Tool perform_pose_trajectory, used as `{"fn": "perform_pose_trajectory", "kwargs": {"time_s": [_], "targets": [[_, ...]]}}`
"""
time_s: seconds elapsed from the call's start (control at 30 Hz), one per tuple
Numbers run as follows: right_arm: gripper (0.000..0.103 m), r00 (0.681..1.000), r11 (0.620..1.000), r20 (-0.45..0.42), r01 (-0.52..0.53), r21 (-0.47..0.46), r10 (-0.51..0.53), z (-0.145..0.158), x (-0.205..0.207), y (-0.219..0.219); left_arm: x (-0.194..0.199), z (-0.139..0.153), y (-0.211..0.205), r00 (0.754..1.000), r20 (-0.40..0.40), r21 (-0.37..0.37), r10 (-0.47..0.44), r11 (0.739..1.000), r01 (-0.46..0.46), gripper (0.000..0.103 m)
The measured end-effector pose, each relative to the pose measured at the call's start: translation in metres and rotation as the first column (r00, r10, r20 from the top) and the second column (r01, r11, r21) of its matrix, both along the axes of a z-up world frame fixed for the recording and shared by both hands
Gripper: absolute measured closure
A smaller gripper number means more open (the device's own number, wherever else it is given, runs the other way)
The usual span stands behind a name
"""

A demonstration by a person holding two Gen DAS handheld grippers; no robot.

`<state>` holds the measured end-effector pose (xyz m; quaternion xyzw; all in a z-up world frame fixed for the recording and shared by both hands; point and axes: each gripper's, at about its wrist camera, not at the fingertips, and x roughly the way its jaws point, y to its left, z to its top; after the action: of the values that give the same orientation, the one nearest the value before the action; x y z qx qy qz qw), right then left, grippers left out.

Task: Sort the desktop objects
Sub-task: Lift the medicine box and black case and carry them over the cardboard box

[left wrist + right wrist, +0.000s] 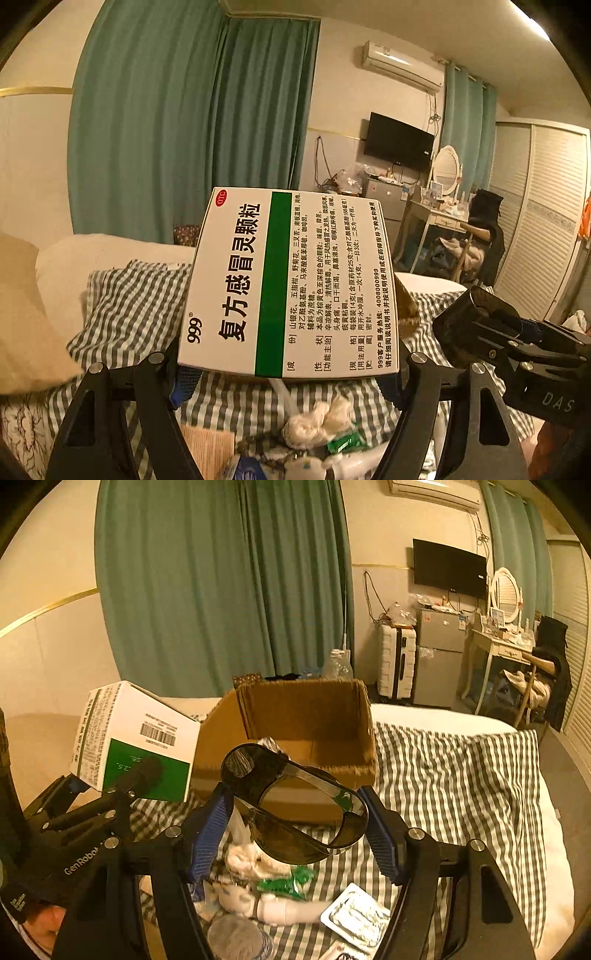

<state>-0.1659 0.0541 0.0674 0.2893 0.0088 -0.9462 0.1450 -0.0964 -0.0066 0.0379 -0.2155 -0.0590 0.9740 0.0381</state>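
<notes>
The left gripper (288, 373) holds a medicine box (288, 284) aloft, jaws wide around it. The right gripper (295, 834), jaws half open, clamps sunglasses (295, 805) before a cardboard box (306, 716) on the bed (461, 775).

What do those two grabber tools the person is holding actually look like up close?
Both are black, angular plastic frames joined with silver round bolts. The left gripper and right gripper each have two fingers lined with blue ribbed pads. White lettering marks the bodies: "GenRobot" on the left one, "DAS" on the right. No cables show.
</notes>
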Motion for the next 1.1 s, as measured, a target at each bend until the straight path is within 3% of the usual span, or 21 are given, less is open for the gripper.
{"fn": "perform_pose_trajectory", "kwargs": {"time_s": [0.47, 0.9, 1.1], "targets": [[0.035, 0.999, 1.000, -0.030, -0.018, 0.025, 0.019, 0.007, -0.074, -0.017, -0.078, 0.008, 0.005, 0.999, -0.022, -0.012, -0.032, 0.999, 0.032, 0.024], [0.035, 0.997, 1.000, 0.083, 0.012, -0.024, -0.010, -0.033, -0.181, -0.025, -0.188, -0.033, 0.002, 0.995, 0.098, -0.046, -0.024, 0.999, 0.029, 0.024], [0.035, 0.990, 0.999, 0.141, 0.036, -0.034, -0.030, -0.054, -0.214, -0.016, -0.217, -0.051, 0.008, 0.982, 0.184, -0.016, -0.041, 0.999, 0.045, 0.024]]}}
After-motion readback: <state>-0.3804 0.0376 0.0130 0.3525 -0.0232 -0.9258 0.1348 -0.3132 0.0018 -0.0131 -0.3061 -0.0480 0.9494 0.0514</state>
